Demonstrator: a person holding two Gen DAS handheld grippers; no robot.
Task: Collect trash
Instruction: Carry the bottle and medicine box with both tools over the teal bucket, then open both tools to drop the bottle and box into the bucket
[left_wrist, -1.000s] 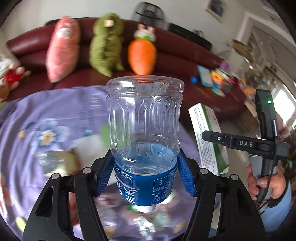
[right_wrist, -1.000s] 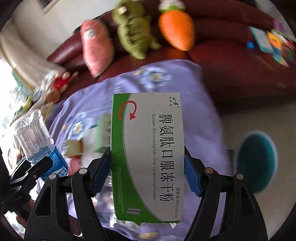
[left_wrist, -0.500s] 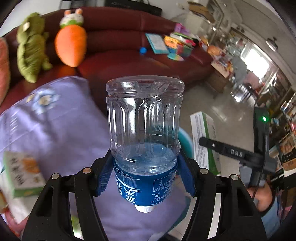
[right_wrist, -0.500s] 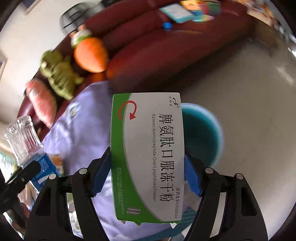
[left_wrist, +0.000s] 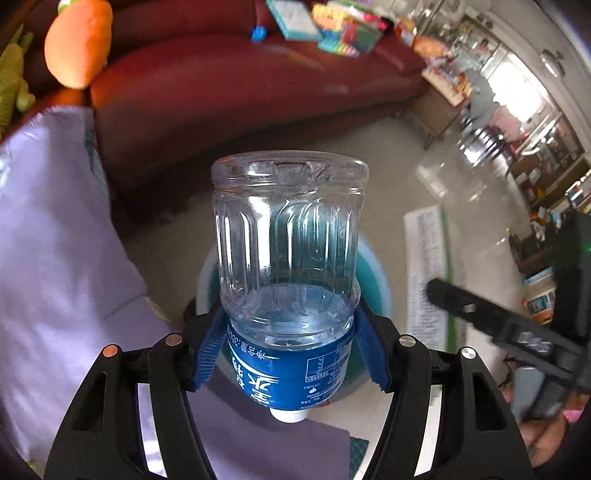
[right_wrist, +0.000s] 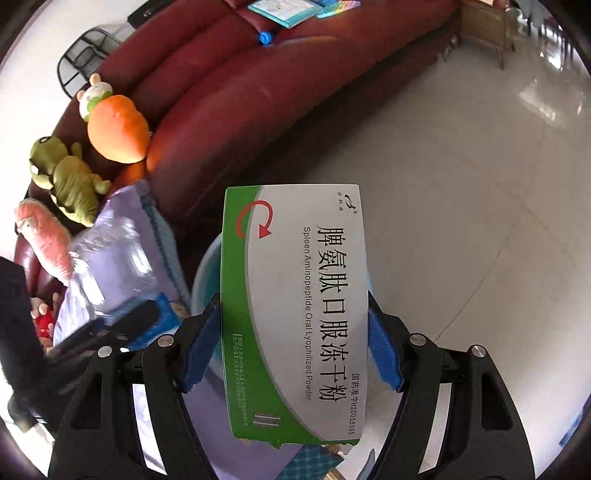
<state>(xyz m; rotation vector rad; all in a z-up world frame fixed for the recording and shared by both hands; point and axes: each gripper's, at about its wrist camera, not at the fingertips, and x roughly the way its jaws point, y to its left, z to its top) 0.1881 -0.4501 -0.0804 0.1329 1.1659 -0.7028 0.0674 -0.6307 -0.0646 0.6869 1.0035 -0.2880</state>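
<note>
My left gripper (left_wrist: 288, 354) is shut on a clear plastic water bottle (left_wrist: 288, 240) with a blue label, base pointing away, cap toward me. Behind it on the floor stands a teal bin (left_wrist: 373, 273), mostly hidden by the bottle. My right gripper (right_wrist: 291, 343) is shut on a green and white medicine box (right_wrist: 295, 302), held over the same bin (right_wrist: 207, 266), whose rim shows at the box's left. The box also shows at the right in the left wrist view (left_wrist: 428, 273), and the bottle (right_wrist: 114, 254) at the left in the right wrist view.
A table with a purple cloth (left_wrist: 48, 251) lies to the left. A dark red sofa (left_wrist: 229, 85) stands behind, with plush toys (right_wrist: 114, 129) and books (left_wrist: 295, 22) on it. Pale tiled floor (right_wrist: 461, 177) spreads to the right.
Both grippers have swung right, away from the purple table, and now hold the bottle and the box over the teal bin. Both grips are unchanged.
</note>
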